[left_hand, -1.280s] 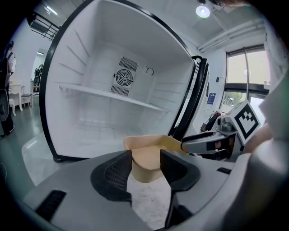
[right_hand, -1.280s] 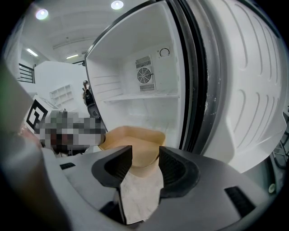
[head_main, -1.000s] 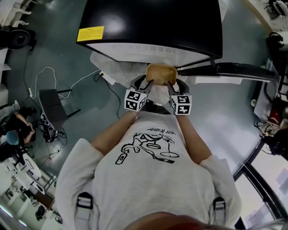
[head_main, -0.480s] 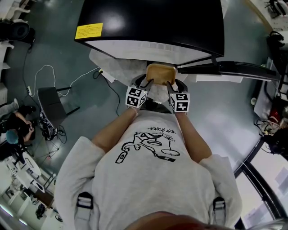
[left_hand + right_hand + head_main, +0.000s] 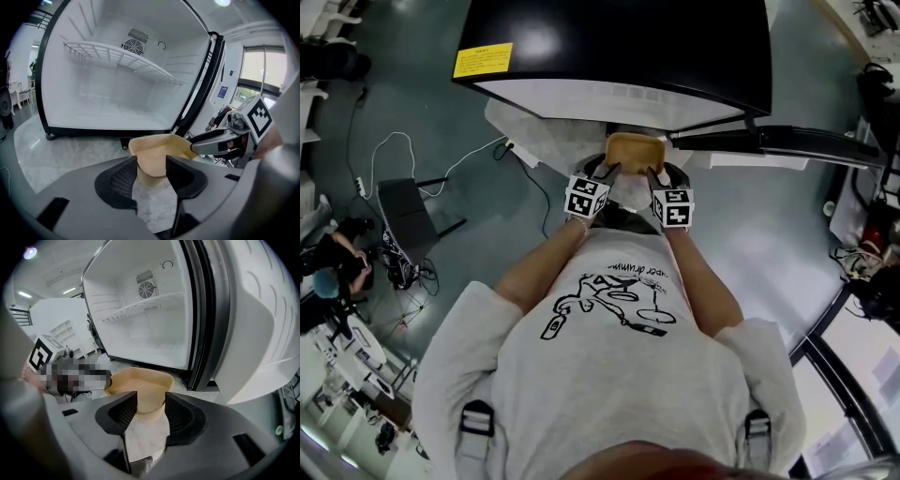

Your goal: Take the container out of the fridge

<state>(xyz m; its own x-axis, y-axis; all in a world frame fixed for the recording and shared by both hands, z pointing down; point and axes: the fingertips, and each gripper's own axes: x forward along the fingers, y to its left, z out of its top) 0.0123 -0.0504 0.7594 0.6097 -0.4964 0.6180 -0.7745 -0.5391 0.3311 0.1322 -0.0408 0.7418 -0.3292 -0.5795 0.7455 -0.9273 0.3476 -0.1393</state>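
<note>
A tan, empty plastic container [image 5: 635, 150] hangs in the air just in front of the open fridge [image 5: 619, 42]. My left gripper [image 5: 605, 176] is shut on its near left corner and my right gripper [image 5: 656, 178] on its near right corner. In the left gripper view the container's [image 5: 161, 150] wall sits pinched between the jaws of that gripper [image 5: 152, 172], and the right gripper's finger [image 5: 213, 139] reaches in from the right. The right gripper view shows the container [image 5: 140, 385] in that gripper's [image 5: 150, 412] jaws, beside the fridge door [image 5: 253, 333].
The fridge interior is white and bare except for a wire shelf [image 5: 117, 58]. Its door [image 5: 769, 141] stands open to the right. A white mat [image 5: 539, 141] lies under the fridge. A black box [image 5: 408, 211] and cables [image 5: 394, 150] lie on the floor at left, near a seated person [image 5: 337, 258].
Both grippers keep their hold on the container in front of the fridge. The picture has shifted only slightly; the marker cubes sit a little higher in the head view.
</note>
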